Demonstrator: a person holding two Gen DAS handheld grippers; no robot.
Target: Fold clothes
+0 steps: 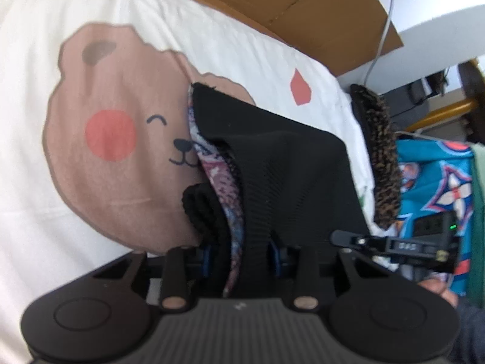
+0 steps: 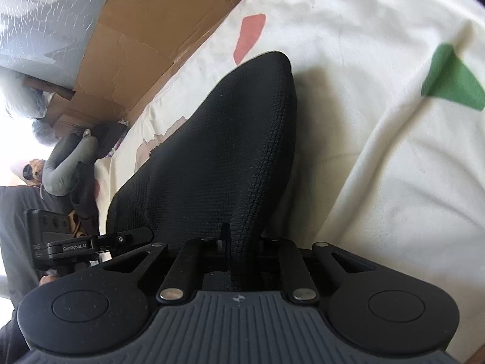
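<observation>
Left wrist view: the left gripper is clamped on a black ribbed knit garment with a patterned purple-and-white lining, the cloth bunched between its blue-tipped fingers and rising forward and away from the tongs. The garment's long axis runs straight ahead of the camera, its far corner standing over the white bedsheet printed with a brown bear face. A rolled black cuff sags just left of the lining. The right gripper shows at the right edge, level with the left and near it, its tip pointing toward the same cloth. Beyond the sheet lie a flattened brown cardboard sheet, a dark speckled fuzzy item and a turquoise patterned cloth.

Right wrist view: the right gripper is pinched narrowly on a hemmed edge of the same black garment, which rises ahead in a taut peak over the white bedsheet. The left gripper sits just to the left, close alongside.

Both tongs appear to hold one end of the garment side by side, with the free length stretching ahead of them. Neither hand is clearly nearer; the coming fold seems to depend on carrying that shared edge forward along the long axis, toward the far corner.
</observation>
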